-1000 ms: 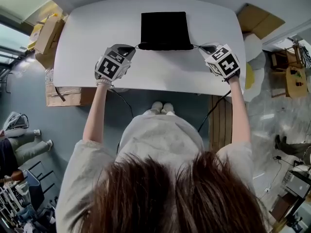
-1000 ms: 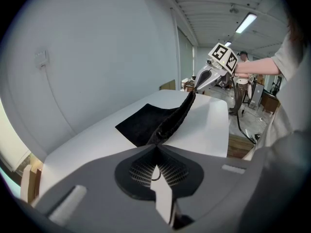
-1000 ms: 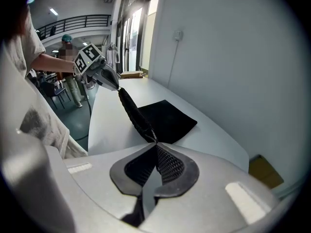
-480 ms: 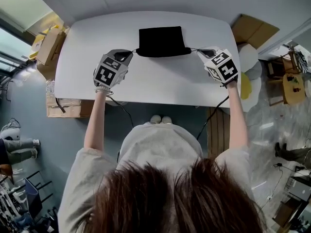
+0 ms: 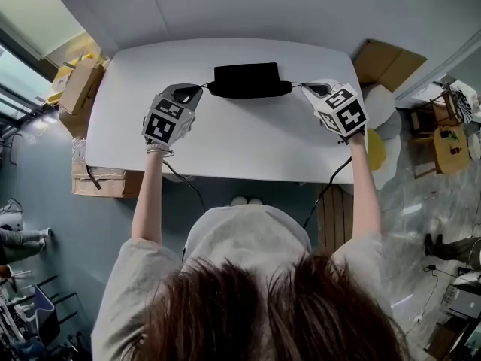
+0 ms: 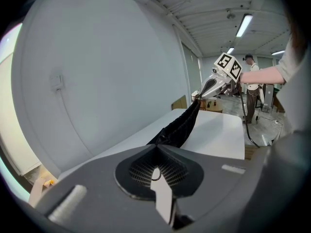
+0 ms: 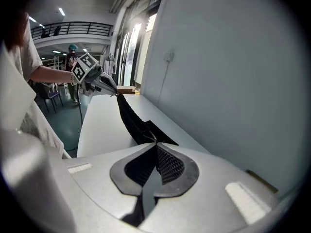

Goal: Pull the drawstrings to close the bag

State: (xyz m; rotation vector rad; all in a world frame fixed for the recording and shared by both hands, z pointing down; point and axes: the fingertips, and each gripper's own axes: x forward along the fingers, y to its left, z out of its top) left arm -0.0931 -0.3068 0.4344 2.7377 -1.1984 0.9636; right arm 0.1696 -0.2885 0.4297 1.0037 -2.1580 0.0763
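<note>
In your head view, the black bag lay toward the far edge of the white table, with its near edge bunched between your grippers. Your left gripper held the left drawstring, and your right gripper held the right drawstring.

In the left gripper view, the jaws were pressed together on a thin loop of cord, and the bag's gathered edge ran taut toward the right gripper.

In the right gripper view, the jaws were likewise clamped on the cord, just beside the bag.
</note>
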